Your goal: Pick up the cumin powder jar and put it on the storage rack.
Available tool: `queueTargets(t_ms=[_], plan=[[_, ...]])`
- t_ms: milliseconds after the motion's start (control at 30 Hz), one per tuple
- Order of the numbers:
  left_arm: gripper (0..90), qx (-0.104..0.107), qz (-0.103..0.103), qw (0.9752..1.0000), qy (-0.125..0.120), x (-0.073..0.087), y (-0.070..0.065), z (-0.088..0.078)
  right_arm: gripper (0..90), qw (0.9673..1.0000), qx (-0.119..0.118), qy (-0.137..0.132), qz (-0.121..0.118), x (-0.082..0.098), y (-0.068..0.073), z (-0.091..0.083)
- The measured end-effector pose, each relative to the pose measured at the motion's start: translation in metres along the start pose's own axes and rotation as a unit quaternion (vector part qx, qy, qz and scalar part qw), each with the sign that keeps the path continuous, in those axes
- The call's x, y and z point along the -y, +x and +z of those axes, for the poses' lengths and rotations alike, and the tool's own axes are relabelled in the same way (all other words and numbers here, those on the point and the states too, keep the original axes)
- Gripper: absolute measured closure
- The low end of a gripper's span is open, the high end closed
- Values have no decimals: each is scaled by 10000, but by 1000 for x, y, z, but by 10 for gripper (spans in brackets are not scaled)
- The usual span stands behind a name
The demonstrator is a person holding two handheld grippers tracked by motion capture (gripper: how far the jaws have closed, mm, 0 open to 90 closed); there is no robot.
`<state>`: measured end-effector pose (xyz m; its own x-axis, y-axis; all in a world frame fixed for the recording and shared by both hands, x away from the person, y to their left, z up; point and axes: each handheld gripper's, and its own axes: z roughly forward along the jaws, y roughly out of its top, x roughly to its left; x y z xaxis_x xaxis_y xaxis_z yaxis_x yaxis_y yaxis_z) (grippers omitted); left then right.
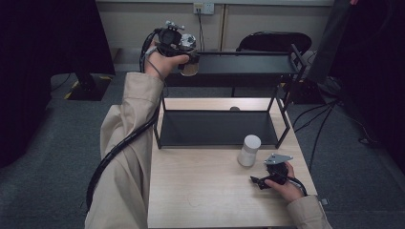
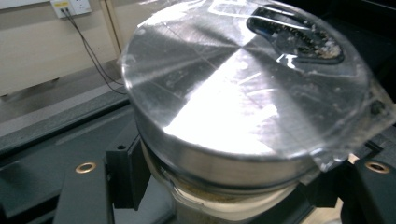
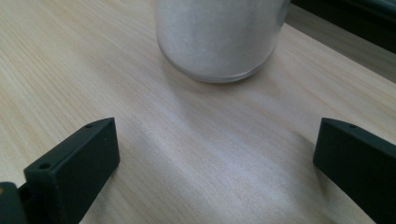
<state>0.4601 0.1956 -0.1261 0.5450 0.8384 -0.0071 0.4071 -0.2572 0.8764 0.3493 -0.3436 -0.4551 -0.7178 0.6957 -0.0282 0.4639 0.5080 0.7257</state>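
My left gripper (image 1: pixel 189 61) is raised at the back left, level with the left end of the black rack's top shelf (image 1: pixel 243 63). It is shut on a glass jar (image 1: pixel 187 45) with a silver lid. In the left gripper view the taped lid of the jar (image 2: pixel 233 102) looms close, with both black jaws pressed against the glass below it and pale tan contents inside. A white jar (image 1: pixel 249 150) stands on the wooden table in front of the rack. My right gripper (image 1: pixel 263 175) rests just in front of it, open; the white jar (image 3: pixel 217 37) stands beyond the jaws.
The two-tier black rack has a lower shelf (image 1: pixel 217 128) on the wooden table (image 1: pixel 200 191). A black chair (image 1: pixel 274 42) and a wall socket (image 1: pixel 204 7) with cables lie behind. Cables trail on the grey floor at the right.
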Motion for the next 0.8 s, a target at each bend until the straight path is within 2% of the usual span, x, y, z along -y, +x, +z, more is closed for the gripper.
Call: queueTargets(t_ms=[100, 300, 467, 600, 800], plan=[[308, -139, 12, 9999, 85, -3, 2, 7, 0, 10000, 0, 0, -1, 0, 0, 0], [308, -270, -62, 9995, 122, -6, 10, 18, 0, 10000, -1, -1, -1, 0, 0, 0], [308, -329, -87, 9993, 175, -8, 15, 26, 0, 10000, -20, -8, -6, 0, -1, 0], [308, -322, -163, 9993, 121, -4, 18, 30, 0, 10000, -24, -7, -10, 0, -2, 0], [307, -314, -108, 9994, 54, -1, 18, 31, 0, 10000, -18, -6, -14, 0, -2, 0]])
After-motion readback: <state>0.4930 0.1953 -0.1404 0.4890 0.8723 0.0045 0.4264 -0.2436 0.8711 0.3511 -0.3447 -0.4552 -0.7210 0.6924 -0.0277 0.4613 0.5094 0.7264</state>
